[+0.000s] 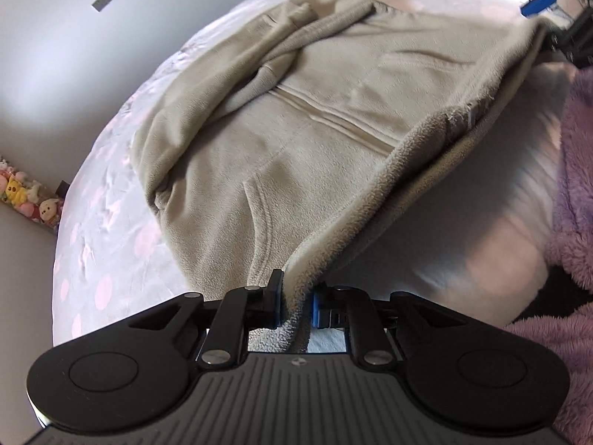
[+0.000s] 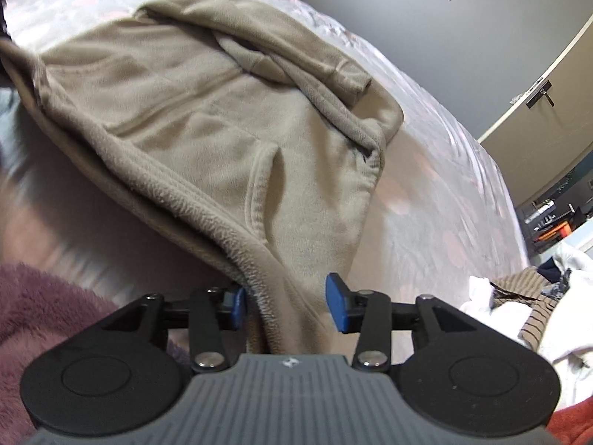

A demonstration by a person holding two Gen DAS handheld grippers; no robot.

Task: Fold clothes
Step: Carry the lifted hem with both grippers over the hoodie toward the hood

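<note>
A beige fleece jacket [image 1: 296, 118] is laid across the bed [image 1: 96, 244], zip side up, sleeves bunched toward the far edge. Its near hem is lifted off the sheet. The hem corner is pinched between the blue pads of the left gripper [image 1: 296, 306], whose jaws are clamped on the fabric. At the right gripper [image 2: 285, 306] the other hem corner hangs between the jaws, which stand apart; the cloth is touched by the left pad only. A purple fluffy garment [image 1: 570, 200] is seen beside the bed's near edge. A pile of clothes [image 2: 526, 296] lies at the right.
</note>
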